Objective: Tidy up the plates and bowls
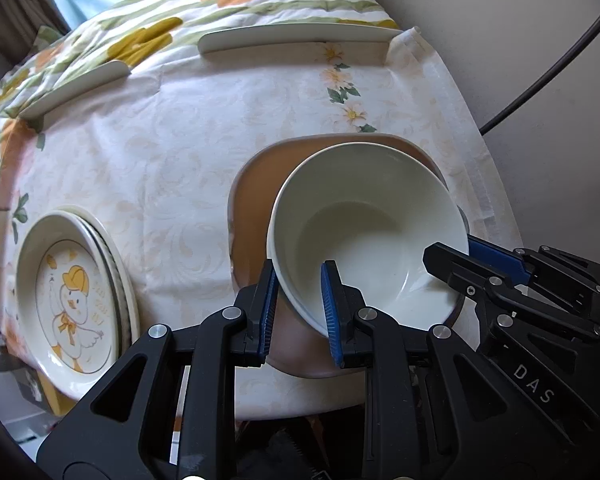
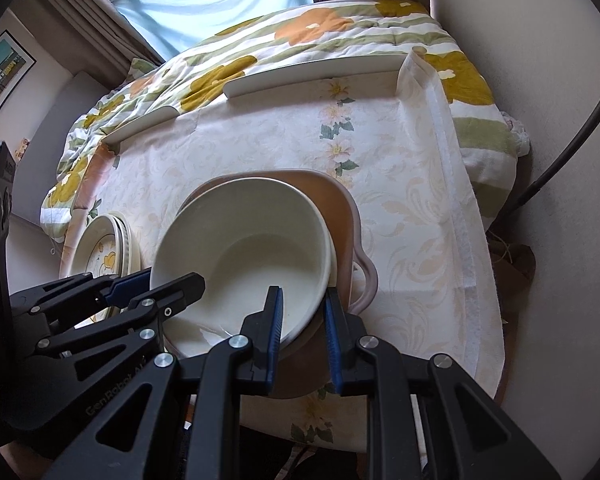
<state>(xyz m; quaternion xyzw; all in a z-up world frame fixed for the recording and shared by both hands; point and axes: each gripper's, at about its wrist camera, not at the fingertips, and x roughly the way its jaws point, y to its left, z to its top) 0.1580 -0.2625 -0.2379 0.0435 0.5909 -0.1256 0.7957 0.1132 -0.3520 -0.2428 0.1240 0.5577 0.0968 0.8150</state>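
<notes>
Both grippers gripped one white bowl (image 1: pixel 376 236) by its rim: the left gripper (image 1: pixel 300 304) on the near-left rim, the right gripper (image 2: pixel 302 322) on the opposite side. The bowl was over a brown tray (image 1: pixel 256 200) near the table's (image 1: pixel 172 152) right edge; stacked plates (image 1: pixel 72 292) lay at the left edge.

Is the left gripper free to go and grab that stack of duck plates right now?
Probably not: the left gripper is clamped on the white bowl, as is the right gripper. The duck plates themselves lie unobstructed.

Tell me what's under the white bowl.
The white bowl sits over a brown tray, with another dish's rim peeking out beneath. The rest of what's beneath is covered by the bowl.
</notes>
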